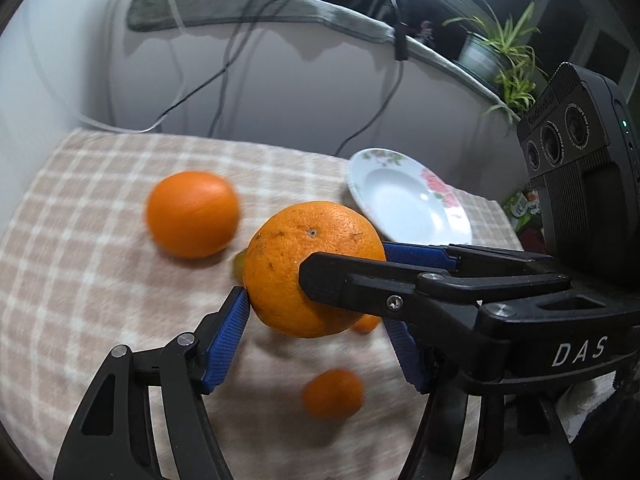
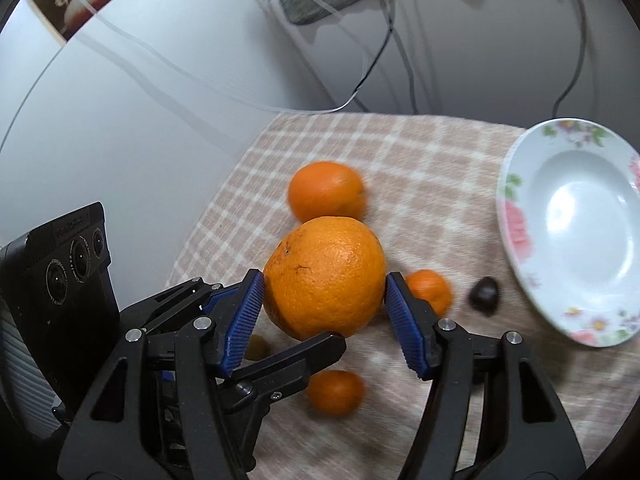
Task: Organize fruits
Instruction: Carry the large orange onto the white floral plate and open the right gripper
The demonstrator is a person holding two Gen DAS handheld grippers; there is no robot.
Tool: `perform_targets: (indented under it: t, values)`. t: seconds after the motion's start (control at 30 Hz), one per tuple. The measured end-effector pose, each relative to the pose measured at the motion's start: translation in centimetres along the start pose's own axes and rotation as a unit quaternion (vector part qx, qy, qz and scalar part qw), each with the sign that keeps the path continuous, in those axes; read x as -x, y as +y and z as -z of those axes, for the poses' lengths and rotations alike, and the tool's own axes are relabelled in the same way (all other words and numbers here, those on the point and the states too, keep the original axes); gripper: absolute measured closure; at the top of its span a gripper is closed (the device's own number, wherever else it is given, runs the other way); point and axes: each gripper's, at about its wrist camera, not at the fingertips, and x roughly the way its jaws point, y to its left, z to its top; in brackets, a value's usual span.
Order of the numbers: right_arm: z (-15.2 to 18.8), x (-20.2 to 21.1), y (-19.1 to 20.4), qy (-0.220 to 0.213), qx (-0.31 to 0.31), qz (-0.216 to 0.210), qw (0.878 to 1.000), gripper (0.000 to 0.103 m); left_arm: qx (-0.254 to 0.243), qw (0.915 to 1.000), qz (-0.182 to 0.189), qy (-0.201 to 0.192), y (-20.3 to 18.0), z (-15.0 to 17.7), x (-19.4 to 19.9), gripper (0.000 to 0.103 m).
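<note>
At frame centre, we grip one large orange (image 2: 325,278) with both the left gripper (image 1: 316,316) and the right gripper (image 2: 325,300), each clenched on it. Next, we judge, it goes to the plate (image 2: 516,184) at right; keep both grips even.

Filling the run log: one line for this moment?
left tongs: on large orange | right tongs: same orange | plate: empty

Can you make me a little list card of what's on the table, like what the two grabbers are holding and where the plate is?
held fruit: big orange, squeezed by both grabbers at once
left gripper: shut on the big orange
right gripper: shut on the big orange
loose fruit: another orange behind it, two small oranges on the cloth
dark thing: small dark fruit near the plate, kind unclear
plate: flowered, nothing on it, at right
cloth: checked beige
</note>
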Motion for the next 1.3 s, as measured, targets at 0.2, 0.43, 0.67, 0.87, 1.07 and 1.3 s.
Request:
perform_targets:
  t: [0.2,0.43,0.67,0.87,1.07,1.3]
  values:
    - [0.0,3.1,-3.2,-0.021,-0.019,0.019,0.999,0.038,-0.024,0.9993,0.024,0.014,-3.3,-1.5,-2.0,0.036]
    - [0.2,5.6,-7.2,-0.037,-0.050,0.034,0.998,0.038,-0.061,0.9969,0.034,0.037,-6.9,-2.8,-4.4,0.036]
    - [0.4,6.9,-10.5,-0.049,-0.079,0.035,0.995,0.038,-0.085,0.9946,0.030,0.050,-9.3,-3.5,-6.4,0.035]
    - [0.6,7.0,-12.6,-0.054,-0.103,0.031,0.993,0.038,-0.097,0.9931,0.024,0.061,-10.3,-3.8,-7.8,0.035]
    - [0.8,6.8,-13.1,-0.056,-0.104,0.030,0.992,0.037,-0.106,0.9925,0.010,0.059,-10.6,-3.8,-7.9,0.033]
    - [0.8,9.2,-12.6,-0.102,-0.093,0.066,0.988,0.028,-0.094,0.9947,-0.005,0.041,-9.1,-4.1,-6.7,0.035]
